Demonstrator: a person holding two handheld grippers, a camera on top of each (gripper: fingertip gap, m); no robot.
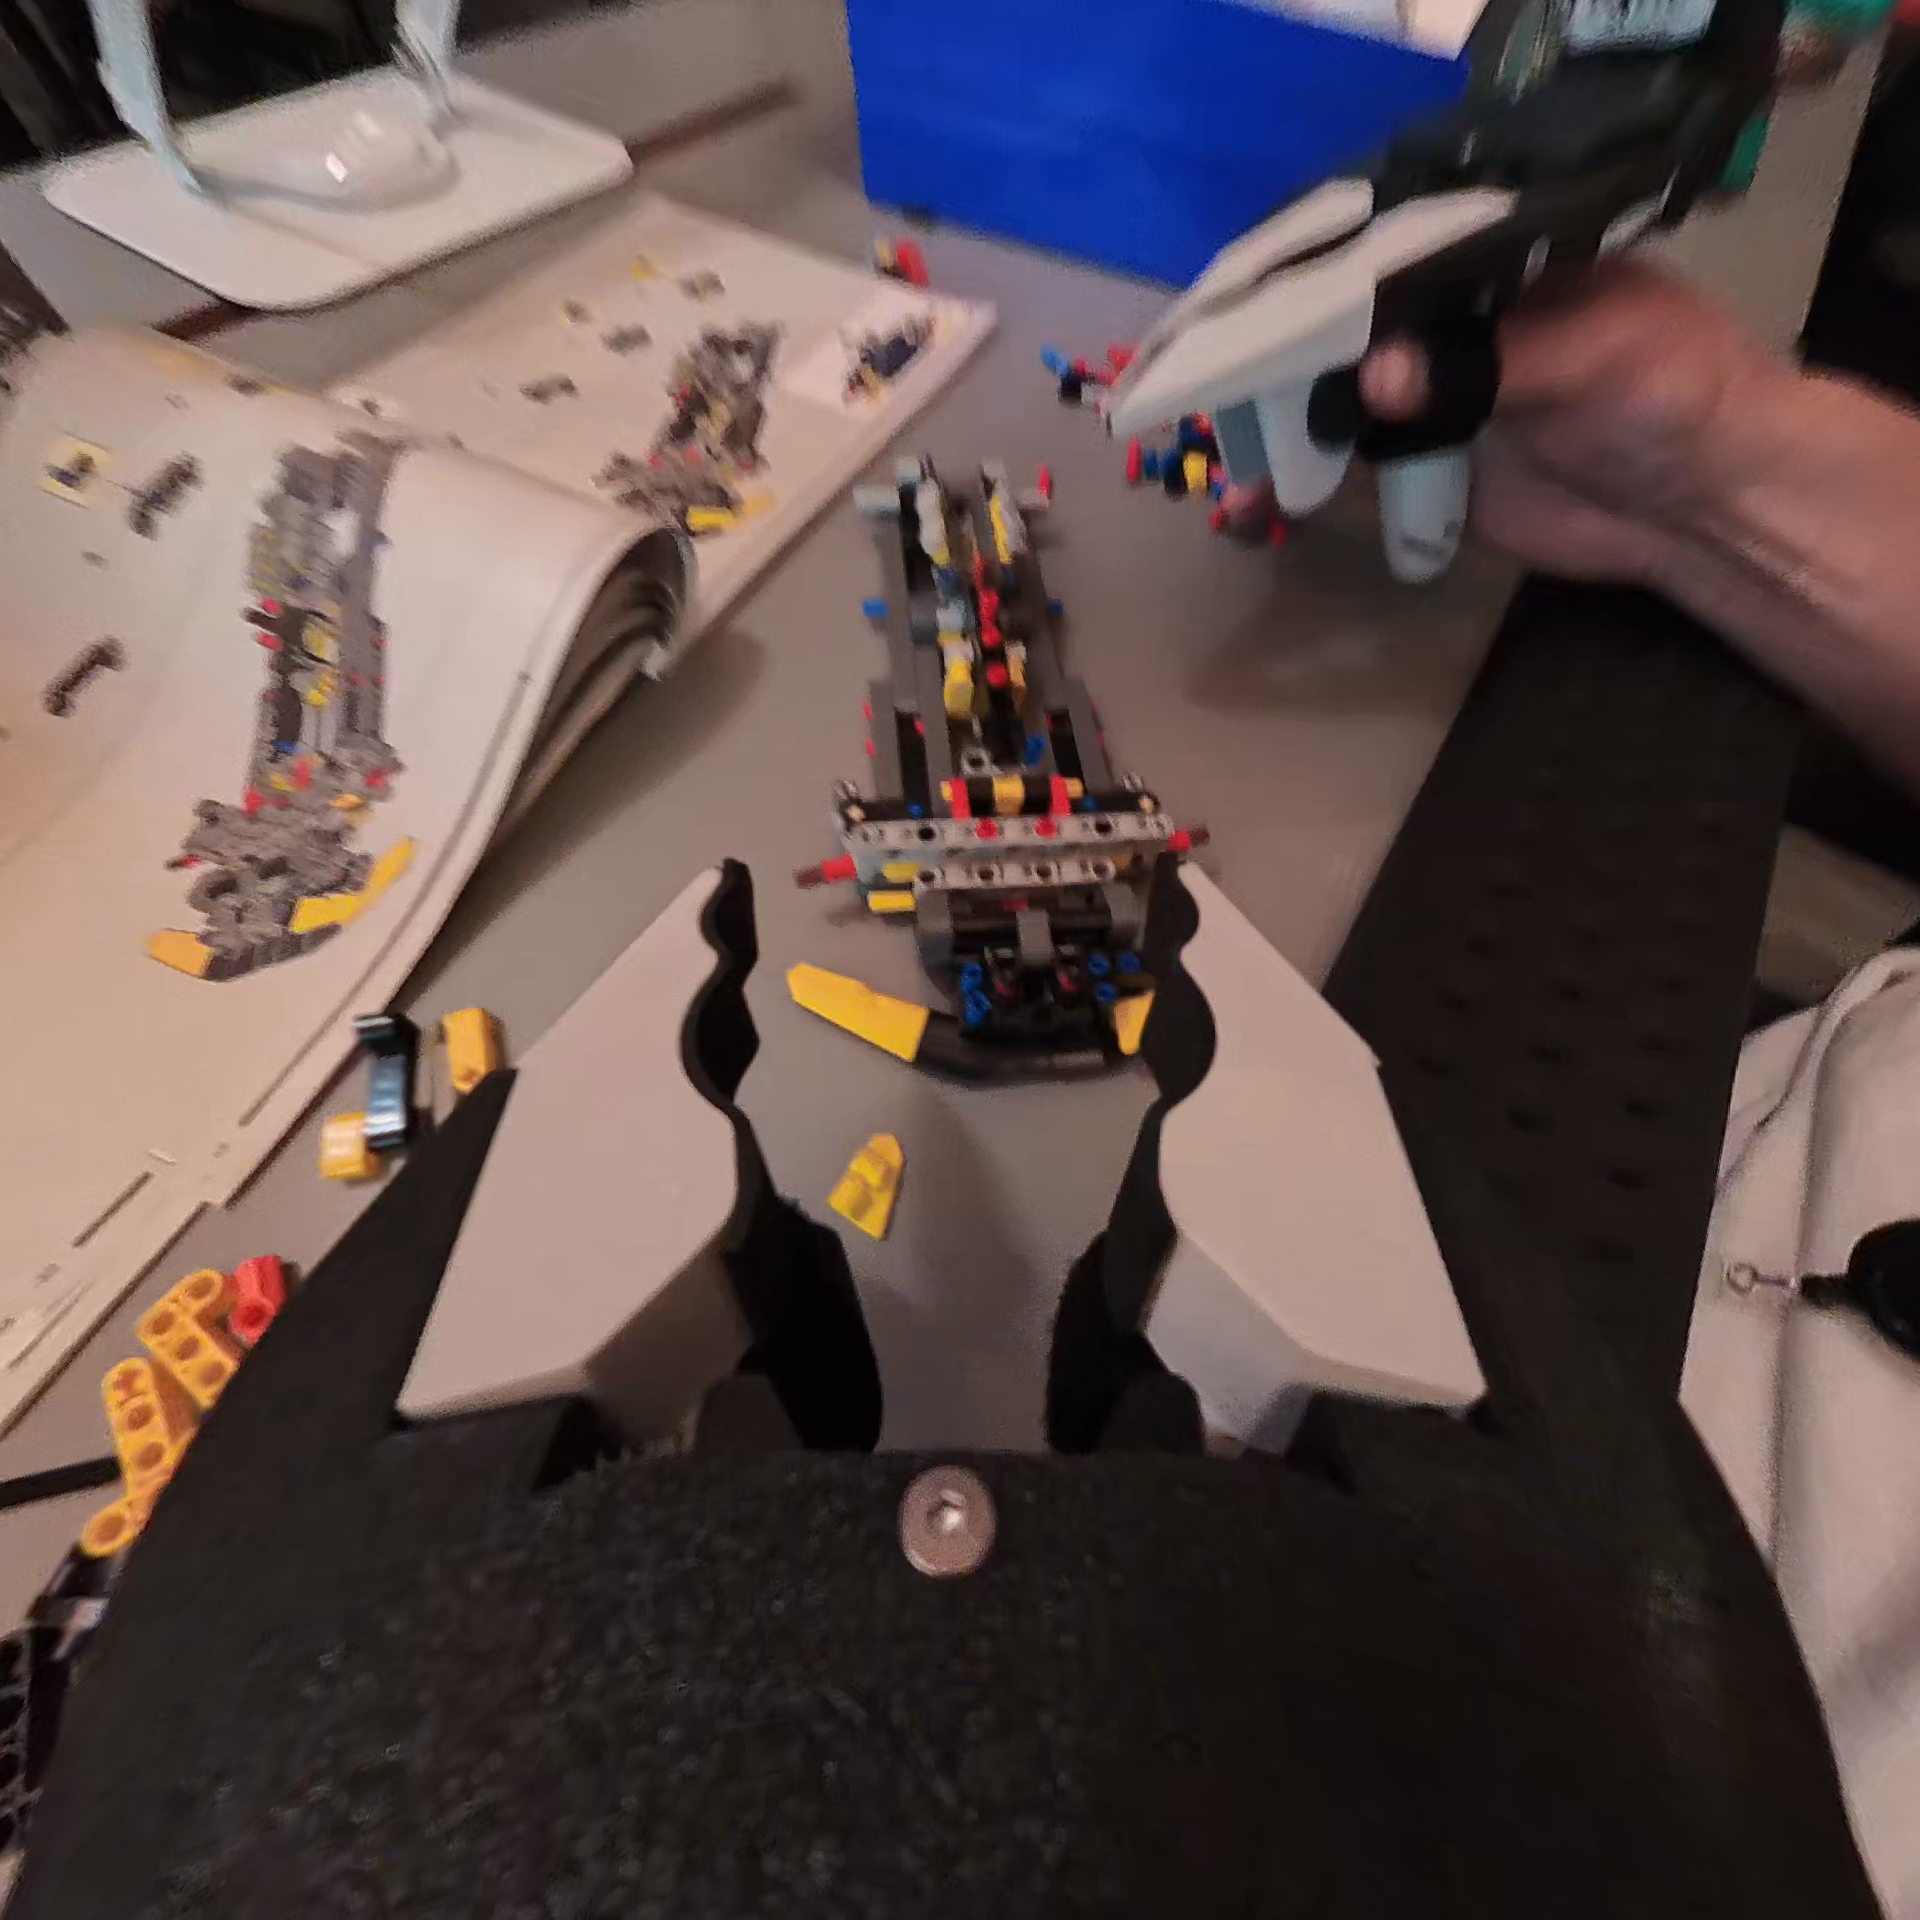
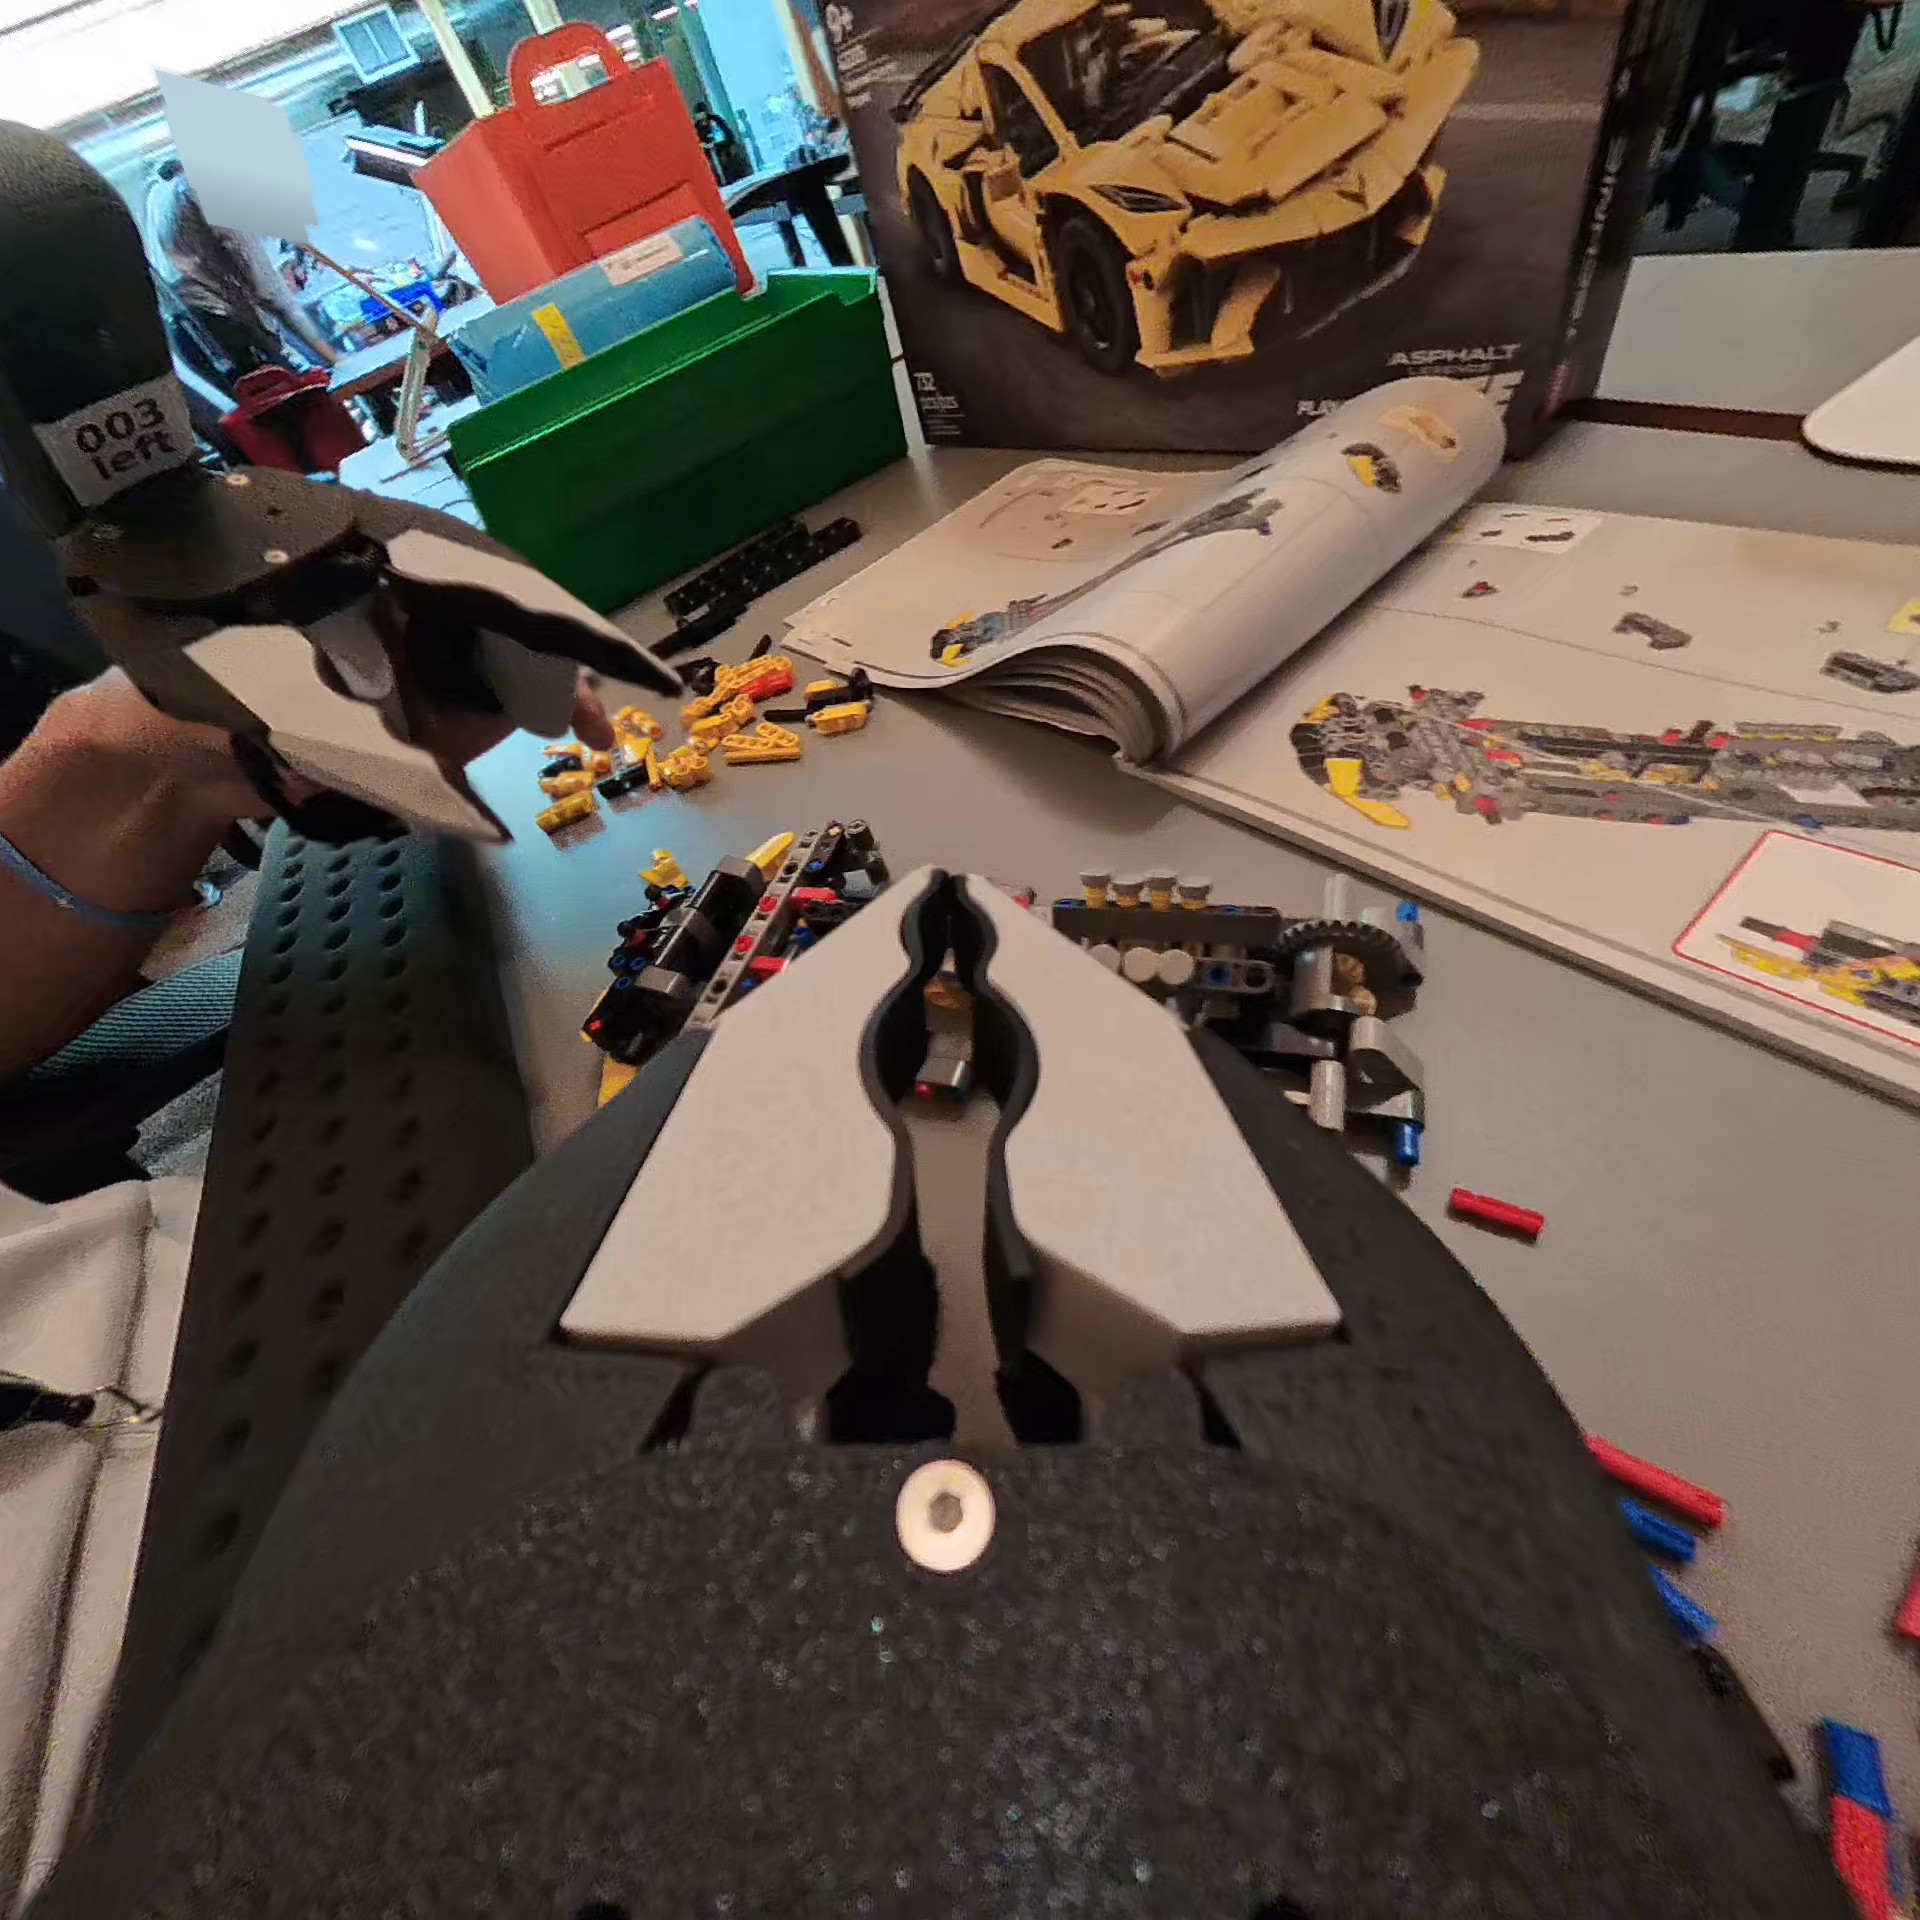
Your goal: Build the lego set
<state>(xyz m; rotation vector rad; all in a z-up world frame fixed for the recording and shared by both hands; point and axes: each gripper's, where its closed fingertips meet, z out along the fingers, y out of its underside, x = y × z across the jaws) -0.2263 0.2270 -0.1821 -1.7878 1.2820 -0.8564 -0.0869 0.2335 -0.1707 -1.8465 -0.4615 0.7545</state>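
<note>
The long black, grey and yellow lego chassis (image 1: 977, 727) lies on the grey table (image 1: 1299, 790). My left gripper (image 1: 951, 925) is open wide; the chassis's near end lies between its fingers, close to the right finger (image 1: 1179, 966), and neither pad presses on it. A small yellow wedge piece (image 1: 868, 1184) lies on the table between the fingers. My right gripper (image 2: 945, 888) is shut, its tips together, in the air above the chassis (image 2: 1247, 956). It shows in the left wrist view (image 1: 1122, 410) at the upper right, held by a hand. The left gripper (image 2: 587, 758) shows open at the left.
The open instruction booklet (image 1: 416, 623) lies on the left. Loose yellow parts (image 2: 707, 727) and small red and blue pins (image 1: 1174, 457) lie about. A blue box (image 1: 1122, 125), the set's box (image 2: 1195, 208) and a green bin (image 2: 686, 436) stand behind. A black perforated surface (image 1: 1558, 935) borders the table. The grippers' ends are close to 15 cm from one another.
</note>
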